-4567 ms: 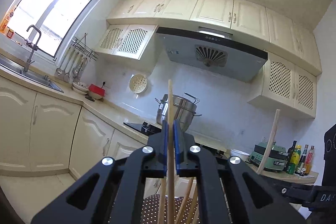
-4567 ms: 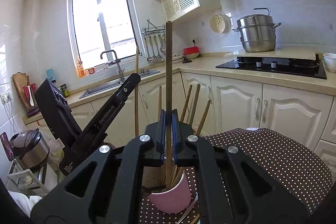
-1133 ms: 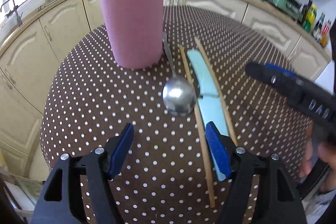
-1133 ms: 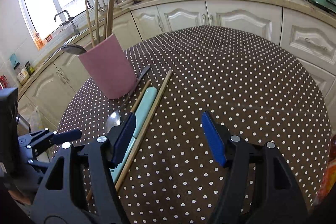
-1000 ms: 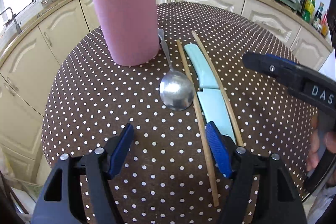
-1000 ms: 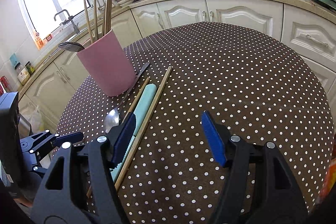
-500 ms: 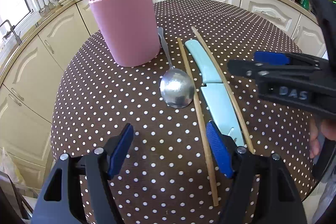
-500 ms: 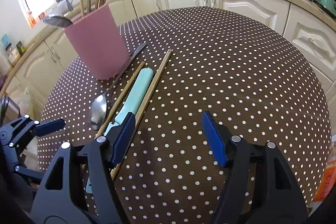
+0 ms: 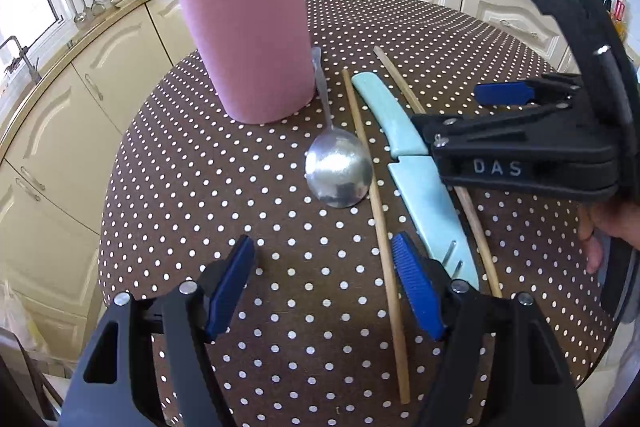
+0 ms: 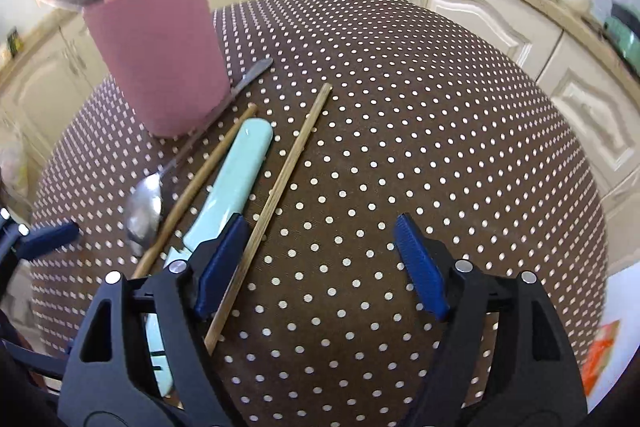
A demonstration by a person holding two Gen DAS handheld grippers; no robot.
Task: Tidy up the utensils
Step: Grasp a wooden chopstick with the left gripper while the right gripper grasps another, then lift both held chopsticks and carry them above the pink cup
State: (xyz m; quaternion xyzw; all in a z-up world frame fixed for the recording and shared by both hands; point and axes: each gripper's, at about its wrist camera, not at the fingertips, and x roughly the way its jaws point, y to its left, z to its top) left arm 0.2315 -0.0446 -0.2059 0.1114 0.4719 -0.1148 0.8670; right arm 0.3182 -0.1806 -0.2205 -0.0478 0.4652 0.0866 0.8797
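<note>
A pink holder [image 9: 248, 43] [image 10: 156, 47] stands on the dotted table with chopsticks and a dark salad fork in it. Beside it lie a metal spoon [image 9: 338, 167] [image 10: 144, 207], a mint-green sheathed knife [image 9: 400, 123] [image 10: 236, 167] and two wooden chopsticks [image 9: 376, 211] [image 10: 280, 187]. My left gripper [image 9: 322, 243] hovers open near the spoon's bowl, with the left chopstick just inside its right finger. My right gripper [image 10: 322, 223] hangs over the knife and right chopstick. Its jaws are opening; that chopstick lies under its left finger, and the pads touch nothing.
The round table [image 9: 200, 187] has a brown cloth with white dots, and its edge curves close on the left and front. Cream kitchen cabinets [image 9: 60, 115] ring it. A hand [image 9: 612, 223] holds the right gripper's handle at the right.
The right gripper has swung left across the table to above the knife and right chopstick, and its jaws have widened. The left gripper has hardly moved.
</note>
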